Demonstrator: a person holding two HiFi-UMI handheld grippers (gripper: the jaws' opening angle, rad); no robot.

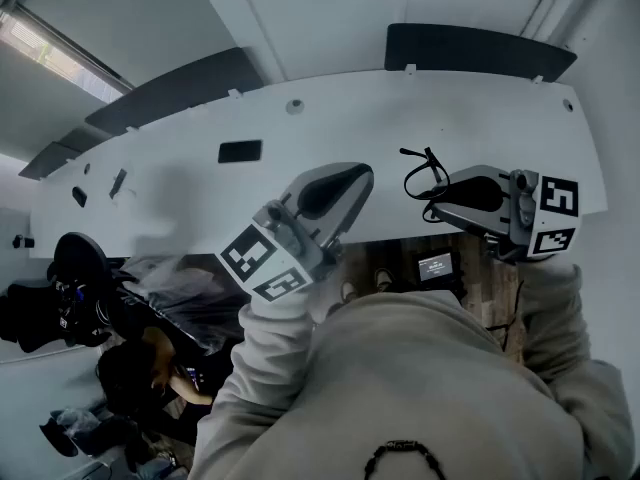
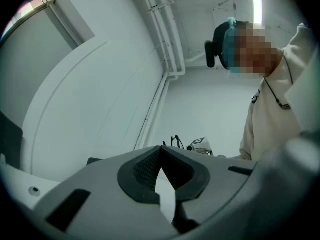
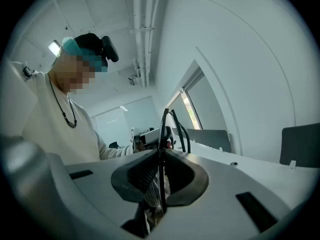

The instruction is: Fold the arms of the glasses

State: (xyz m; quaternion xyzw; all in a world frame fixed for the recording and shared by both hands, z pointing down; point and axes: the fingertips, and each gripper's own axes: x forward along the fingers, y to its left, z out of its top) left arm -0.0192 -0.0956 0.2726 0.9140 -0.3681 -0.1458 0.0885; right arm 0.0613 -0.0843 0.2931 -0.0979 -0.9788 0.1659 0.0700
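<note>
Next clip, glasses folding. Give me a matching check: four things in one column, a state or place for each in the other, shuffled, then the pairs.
Things
1. grey two-jaw left gripper
2. grey two-jaw right gripper
3. small black rectangular object
4. dark flat panel

States and places
A. lies flat on the white table
B. jaws together, nothing between them
C. stands along the table's far edge
D. jaws closed on the thin black-framed glasses

Pairs: 1-B, 2-D, 3-A, 4-C
</note>
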